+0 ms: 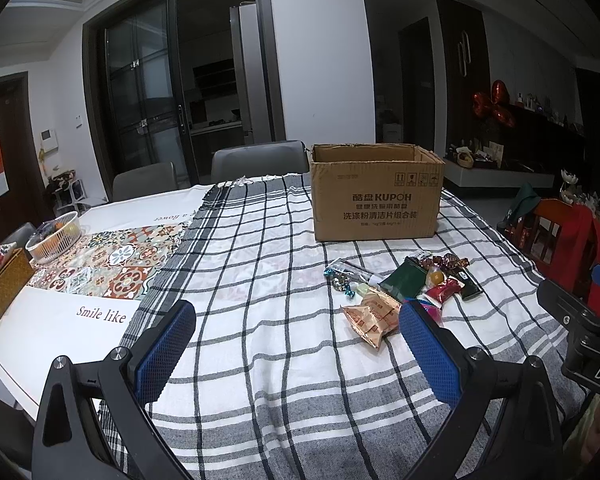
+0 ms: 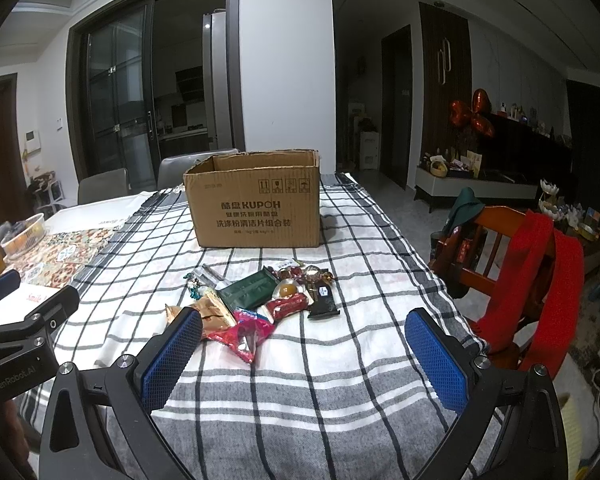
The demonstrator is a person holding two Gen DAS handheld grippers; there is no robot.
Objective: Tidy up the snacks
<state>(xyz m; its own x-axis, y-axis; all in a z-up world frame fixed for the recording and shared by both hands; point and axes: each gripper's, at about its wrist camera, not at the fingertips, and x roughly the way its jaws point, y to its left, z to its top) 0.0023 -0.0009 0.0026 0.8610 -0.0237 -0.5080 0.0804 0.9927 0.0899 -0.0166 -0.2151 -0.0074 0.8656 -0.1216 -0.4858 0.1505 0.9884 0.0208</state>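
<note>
An open cardboard box (image 1: 376, 200) (image 2: 256, 210) stands on the checked tablecloth (image 1: 260, 320) (image 2: 320, 360) at the far side. In front of it lies a pile of several snack packets: a dark green pouch (image 1: 405, 280) (image 2: 250, 290), a tan biscuit pack (image 1: 374, 316) (image 2: 212, 312), a pink wrapper (image 2: 246, 332), a red packet (image 1: 444, 291) (image 2: 288, 305) and a black bar (image 2: 323, 300). My left gripper (image 1: 300, 356) hovers open, left of and nearer than the pile. My right gripper (image 2: 304, 360) is open just short of the pile, with nothing between its fingers.
A white basket (image 1: 54, 236), a woven tissue box (image 1: 2, 284) and a patterned runner (image 1: 108, 260) lie on the table's left part. Grey chairs (image 1: 260, 160) stand behind the table. A wooden chair with a red cloth (image 2: 536, 280) stands at the right edge.
</note>
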